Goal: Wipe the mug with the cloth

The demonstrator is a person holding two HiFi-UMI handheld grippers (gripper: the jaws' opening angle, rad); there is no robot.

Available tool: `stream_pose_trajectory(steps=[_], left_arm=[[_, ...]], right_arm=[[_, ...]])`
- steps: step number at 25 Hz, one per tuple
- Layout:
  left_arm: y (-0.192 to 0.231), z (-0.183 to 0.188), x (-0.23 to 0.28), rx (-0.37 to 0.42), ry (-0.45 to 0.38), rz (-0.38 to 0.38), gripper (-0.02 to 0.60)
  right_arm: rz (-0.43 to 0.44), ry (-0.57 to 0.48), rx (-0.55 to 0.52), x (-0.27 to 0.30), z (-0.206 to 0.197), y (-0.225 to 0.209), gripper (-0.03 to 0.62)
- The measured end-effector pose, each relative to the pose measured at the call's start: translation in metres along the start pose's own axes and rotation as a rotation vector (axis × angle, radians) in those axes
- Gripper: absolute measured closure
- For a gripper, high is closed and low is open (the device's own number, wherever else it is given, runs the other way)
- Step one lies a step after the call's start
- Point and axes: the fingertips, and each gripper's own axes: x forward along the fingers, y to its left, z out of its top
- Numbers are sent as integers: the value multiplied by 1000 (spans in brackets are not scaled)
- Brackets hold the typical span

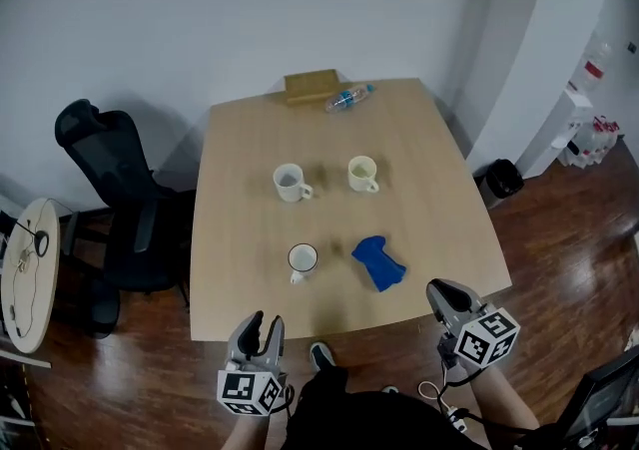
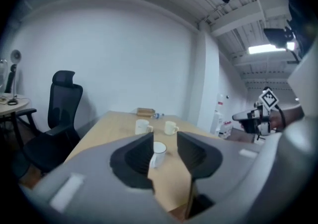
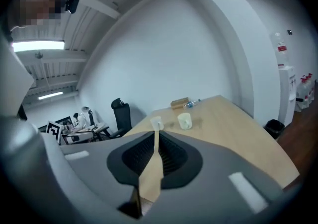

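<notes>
Both grippers are short of the bench and empty: my left gripper is spread, my right gripper pressed together. The blue cloth lies beside the near mug, not touching. Recommendation: open the right gripper first, then pinch the cloth's bunched middle.

We stand in an office: a black swivel chair waits beside a pale wooden table, with white walls, a dark wood floor, strip lights under an open ceiling, and a cluttered desk across the room.
</notes>
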Motion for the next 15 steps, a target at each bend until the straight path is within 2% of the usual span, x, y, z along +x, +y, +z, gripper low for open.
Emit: stream_pose_trajectory(steps=[4,6,8,12,15], left_arm=[[-68,29,-39,-36,-68,27,433],[-103,31,-55,-46,-78,10,433],[-138,32,-72,-11,-82,-30,433],[-187,42,-101,129,-110,-95,433],[-202,45,-112,153,-137,-127,433]], right_arm=[[60,-91,-102,-58,10,23,563],[60,-133,-169,-85,13,29,563],[47,-170,-197,-110,13,31,563],[27,-231,-207,-147,15,40,563],[11,-268,-260,-162,21,51,563]])
